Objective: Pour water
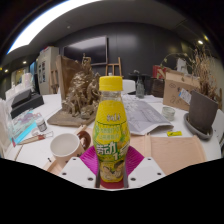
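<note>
The bottle [111, 130] stands upright between the two fingers of the claw [111, 172], close up, with a white cup [66, 145] just beside it on the bench [40, 158]. It looks like thin plastic with a yellow cap — light, smooth, a bit slippery, and it may squash if squeezed hard. The labelled middle looks like the best place to hold. The bottom of the bottle and the fingertips are cut off, so I cannot tell if the claw presses on it. How full it is — hard to see.
</note>
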The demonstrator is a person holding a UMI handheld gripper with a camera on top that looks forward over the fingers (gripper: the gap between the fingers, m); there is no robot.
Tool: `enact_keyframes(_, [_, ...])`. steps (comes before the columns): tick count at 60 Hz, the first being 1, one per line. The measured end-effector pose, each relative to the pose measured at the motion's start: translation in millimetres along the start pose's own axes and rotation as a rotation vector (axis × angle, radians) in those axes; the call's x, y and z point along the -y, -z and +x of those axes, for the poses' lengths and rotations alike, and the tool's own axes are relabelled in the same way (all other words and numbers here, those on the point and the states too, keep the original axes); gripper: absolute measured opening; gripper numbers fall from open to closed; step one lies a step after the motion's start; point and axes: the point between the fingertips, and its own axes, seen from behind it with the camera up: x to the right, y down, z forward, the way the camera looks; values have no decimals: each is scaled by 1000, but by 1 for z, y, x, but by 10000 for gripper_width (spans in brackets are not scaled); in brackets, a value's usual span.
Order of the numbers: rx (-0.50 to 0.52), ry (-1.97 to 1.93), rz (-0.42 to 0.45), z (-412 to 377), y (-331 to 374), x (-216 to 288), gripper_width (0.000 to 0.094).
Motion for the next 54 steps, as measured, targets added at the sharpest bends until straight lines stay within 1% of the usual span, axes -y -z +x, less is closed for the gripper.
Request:
enact_keyframes(1, [2, -8, 9, 0, 0, 1, 313])
enact_keyframes(7, [-1, -55, 22, 5, 4, 0, 421])
enact_keyframes(11, [-2, -75, 5, 6, 7, -4, 489])
enact_keyframes(12, [-5, -78, -10, 6, 7, -6, 528])
enact_keyframes(13, [-9, -81, -25, 7, 8, -9, 591])
enact_keyframes(16, [-24, -89, -69, 8, 12, -17, 832])
enact_keyframes(17, [-30, -93, -81, 9, 14, -18, 874])
enact_keyframes(20, [-36, -109, -117, 9, 22, -24, 846])
enact_keyframes(23, [-53, -120, -152, 9, 33, -29, 865])
enact_keyframes(30, [-116, -133, -201, 14, 78, -25, 860])
enact_keyframes(34, [-159, -149, -228, 4, 111, -25, 860])
enact_keyframes(47, [-242, -126, -265, -41, 223, -7, 860])
enact_keyframes(54, [-252, -98, -268, -70, 261, -2, 860])
